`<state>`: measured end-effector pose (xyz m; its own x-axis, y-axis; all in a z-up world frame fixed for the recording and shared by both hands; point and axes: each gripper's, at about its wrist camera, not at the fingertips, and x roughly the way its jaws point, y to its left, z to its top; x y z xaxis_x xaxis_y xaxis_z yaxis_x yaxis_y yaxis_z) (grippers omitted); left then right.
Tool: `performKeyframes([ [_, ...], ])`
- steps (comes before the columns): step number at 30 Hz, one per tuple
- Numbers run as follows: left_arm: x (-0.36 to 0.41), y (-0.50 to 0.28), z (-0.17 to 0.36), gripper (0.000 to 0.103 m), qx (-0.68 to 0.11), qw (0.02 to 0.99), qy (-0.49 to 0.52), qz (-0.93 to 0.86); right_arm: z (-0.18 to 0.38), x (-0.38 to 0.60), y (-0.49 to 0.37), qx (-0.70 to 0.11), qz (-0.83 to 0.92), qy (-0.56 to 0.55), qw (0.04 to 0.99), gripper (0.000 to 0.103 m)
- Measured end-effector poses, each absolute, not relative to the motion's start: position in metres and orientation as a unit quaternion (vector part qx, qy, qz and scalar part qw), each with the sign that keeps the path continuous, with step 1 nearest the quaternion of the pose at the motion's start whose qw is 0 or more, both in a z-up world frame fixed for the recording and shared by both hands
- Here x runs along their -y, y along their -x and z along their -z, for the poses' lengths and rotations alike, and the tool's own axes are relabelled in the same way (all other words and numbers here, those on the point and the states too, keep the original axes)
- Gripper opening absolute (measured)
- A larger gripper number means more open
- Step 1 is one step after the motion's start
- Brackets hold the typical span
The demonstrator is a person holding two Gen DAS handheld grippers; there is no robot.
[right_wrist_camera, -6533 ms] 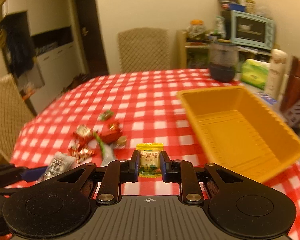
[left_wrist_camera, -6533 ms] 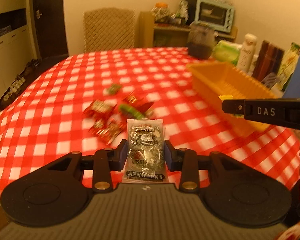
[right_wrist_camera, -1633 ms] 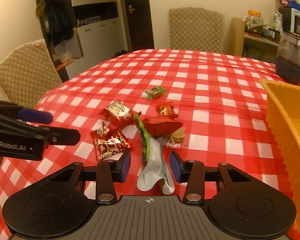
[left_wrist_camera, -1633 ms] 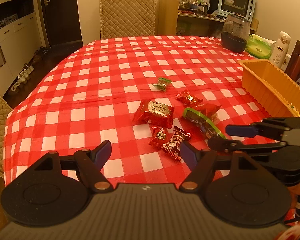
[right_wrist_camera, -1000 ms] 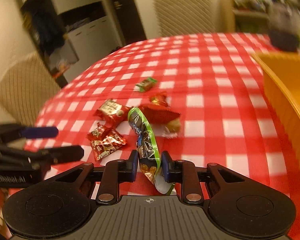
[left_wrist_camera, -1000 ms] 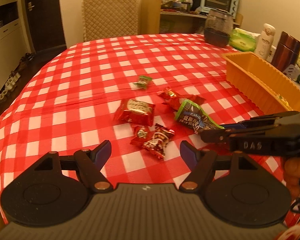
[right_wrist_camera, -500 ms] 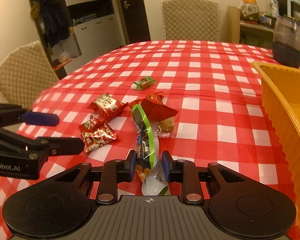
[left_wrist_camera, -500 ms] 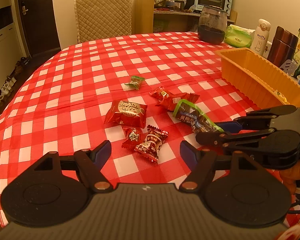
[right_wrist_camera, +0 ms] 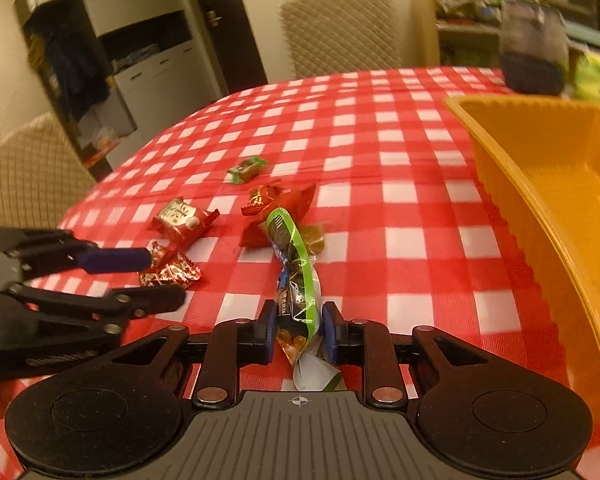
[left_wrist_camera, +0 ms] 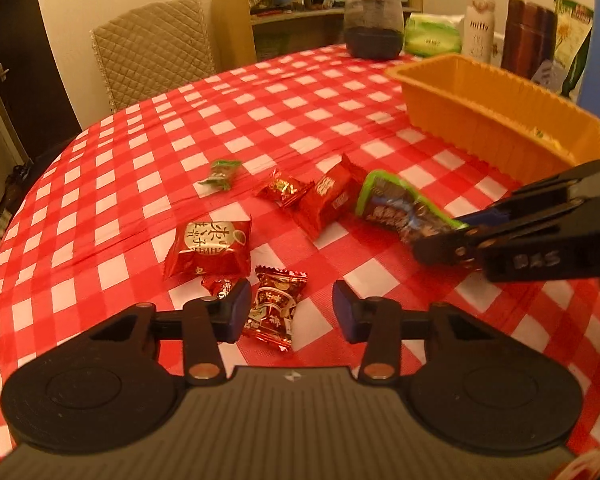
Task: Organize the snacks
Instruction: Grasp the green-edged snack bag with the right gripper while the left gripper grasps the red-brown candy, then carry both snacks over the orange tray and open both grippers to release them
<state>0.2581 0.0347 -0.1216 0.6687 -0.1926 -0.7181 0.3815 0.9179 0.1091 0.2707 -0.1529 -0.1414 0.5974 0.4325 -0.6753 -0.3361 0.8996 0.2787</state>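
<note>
My right gripper [right_wrist_camera: 299, 334] is shut on a green-edged dark snack packet [right_wrist_camera: 294, 280], held just above the red checked tablecloth; it also shows in the left wrist view [left_wrist_camera: 404, 210]. My left gripper [left_wrist_camera: 290, 312] is open, its fingers either side of a small red candy [left_wrist_camera: 274, 306]. A larger red packet [left_wrist_camera: 208, 250], two more red wrappers [left_wrist_camera: 326, 200] and a small green candy [left_wrist_camera: 220, 174] lie on the cloth. The orange bin [left_wrist_camera: 496, 114] stands at the right; in the right wrist view its wall [right_wrist_camera: 540, 184] is close by.
A dark glass jar [left_wrist_camera: 374, 26], a green tissue pack [left_wrist_camera: 432, 38], a white bottle [left_wrist_camera: 478, 24] and a brown flask [left_wrist_camera: 530, 36] stand behind the bin. A quilted chair [left_wrist_camera: 154, 62] sits at the table's far side. A toaster oven [right_wrist_camera: 572, 2] is on a shelf.
My right gripper has lifted the green-edged packet off the pile. My left gripper has moved down and forward around the small red candy, its jaws narrower than before.
</note>
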Motion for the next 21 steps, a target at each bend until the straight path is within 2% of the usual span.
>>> performKeyframes([
  [8, -0.034, -0.272, 0.132, 0.042, -0.388, 0.901, -0.119, 0.154, 0.138, 0.157, -0.27, -0.392, -0.216, -0.054, 0.893, 0.025],
  [14, -0.032, -0.271, 0.13, 0.029, -0.4, 0.898, -0.102, 0.155, 0.139, 0.15, -0.264, -0.385, -0.213, -0.022, 0.898, 0.026],
  [16, -0.032, -0.269, 0.13, 0.02, -0.403, 0.897, -0.095, 0.156, 0.139, 0.148, -0.264, -0.384, -0.212, -0.015, 0.899, 0.026],
  [21, -0.028, -0.261, 0.129, 0.019, -0.401, 0.903, -0.08, 0.133, 0.139, 0.144, -0.262, -0.38, -0.206, -0.004, 0.902, 0.024],
])
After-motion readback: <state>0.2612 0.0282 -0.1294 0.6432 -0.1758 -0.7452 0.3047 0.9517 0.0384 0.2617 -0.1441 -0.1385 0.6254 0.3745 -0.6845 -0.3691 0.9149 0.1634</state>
